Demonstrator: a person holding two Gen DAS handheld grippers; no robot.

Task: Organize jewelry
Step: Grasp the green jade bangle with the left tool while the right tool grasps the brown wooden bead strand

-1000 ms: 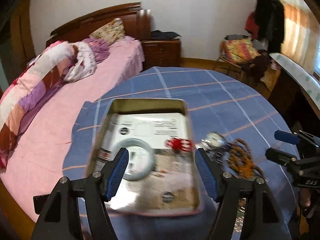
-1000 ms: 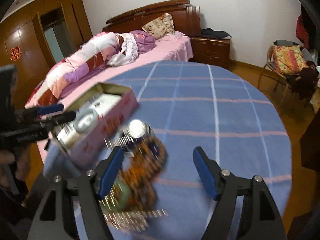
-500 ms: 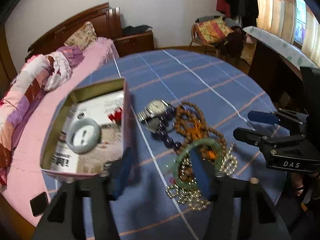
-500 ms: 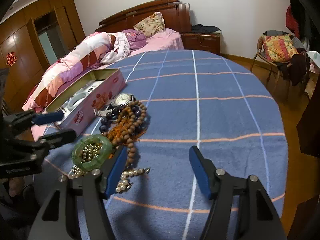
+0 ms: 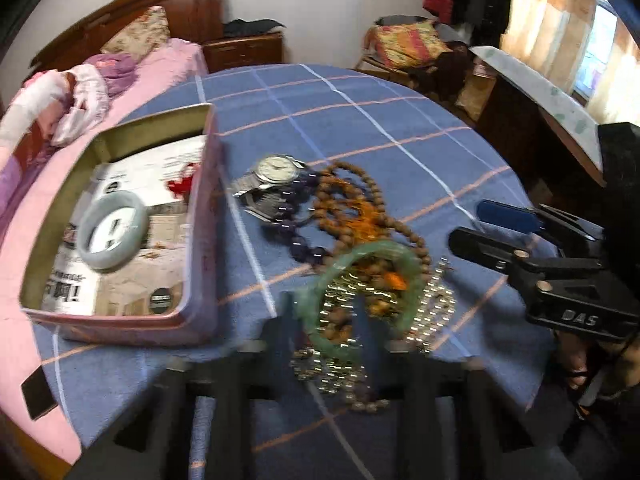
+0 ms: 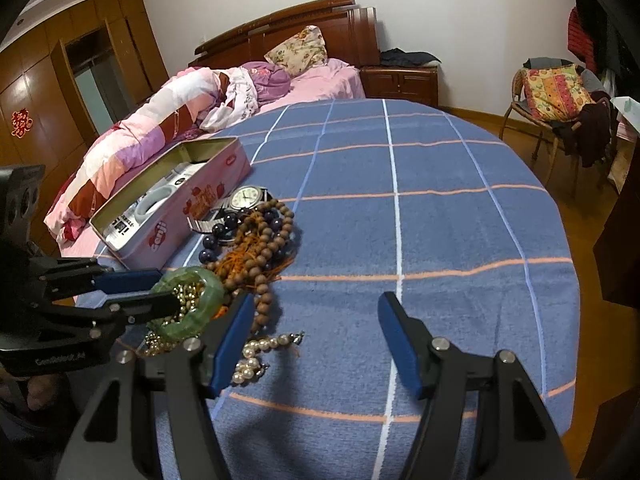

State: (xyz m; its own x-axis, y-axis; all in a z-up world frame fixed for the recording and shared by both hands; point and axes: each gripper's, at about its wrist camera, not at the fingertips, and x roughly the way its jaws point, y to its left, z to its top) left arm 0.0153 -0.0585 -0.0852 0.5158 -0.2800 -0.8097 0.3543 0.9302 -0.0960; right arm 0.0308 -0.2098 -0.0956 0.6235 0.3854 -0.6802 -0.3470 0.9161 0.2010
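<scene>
Closing your left gripper (image 6: pixel 160 290) on the green bangle (image 6: pixel 188 300), fingers apart astride its rim atop the bead pile, w/ right gripper (image 6: pixel 316 336) open & empty nearby, could snag the gold chain (image 5: pixel 340 364) & drag it toward the tin (image 5: pixel 200 216).

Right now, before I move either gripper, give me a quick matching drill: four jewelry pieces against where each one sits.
Things:
1. pale bangle
2. green bangle
3. wristwatch
4. pearl strand

Places:
A. between the left gripper fingers
B. inside the pink tin
C. on the cloth beside the tin
D. nearest the right gripper

Pairs: 1-B, 2-A, 3-C, 4-D
</scene>
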